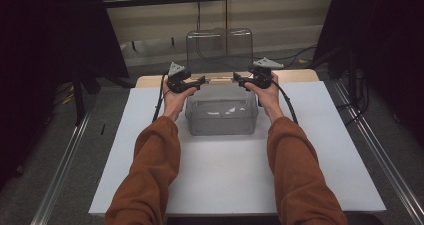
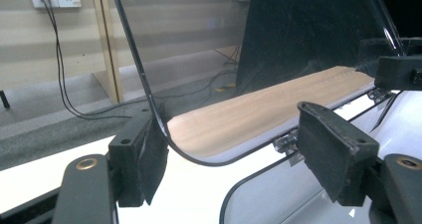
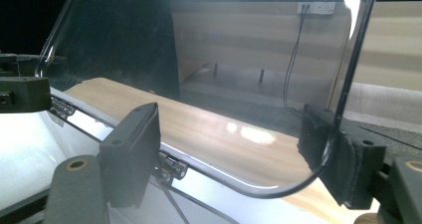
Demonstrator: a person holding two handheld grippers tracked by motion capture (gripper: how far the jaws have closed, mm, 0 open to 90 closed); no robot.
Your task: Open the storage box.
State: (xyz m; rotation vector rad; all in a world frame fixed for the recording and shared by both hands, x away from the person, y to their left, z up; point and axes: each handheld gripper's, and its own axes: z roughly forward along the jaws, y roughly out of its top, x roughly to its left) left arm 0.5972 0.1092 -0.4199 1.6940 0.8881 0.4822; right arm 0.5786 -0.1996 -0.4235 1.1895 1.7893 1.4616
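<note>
Clearly the clear box [image 1: 221, 110] is the thing in hand: it sits on the white board [image 1: 320, 150], towards the far edge, with its hinged lid [image 1: 219, 50] standing upright behind it. Both look like thin, hard plastic, so I judge them light, stiff and slick, and liable to crack or scratch if squeezed hard. The lid's side edges, low down near the hinges [image 3: 169, 168], seem the sensible place to hold, since the flat pane offers little purchase.

At the box's left rear corner, the left gripper [image 2: 234, 154] stands wide open. Its left pad touches the lid's curved lower edge [image 2: 164, 129], while the other jaw hangs well clear over the box's rim, so nothing is clamped.

At the box's right rear corner, the right gripper [image 3: 239, 149] mirrors it, also wide open. Its right-hand pad rests against the lid's rounded corner [image 3: 328, 154]; the opposite jaw stands apart, just above the hinges. Neither gripper grasps the lid; each only props it from outside.
</note>
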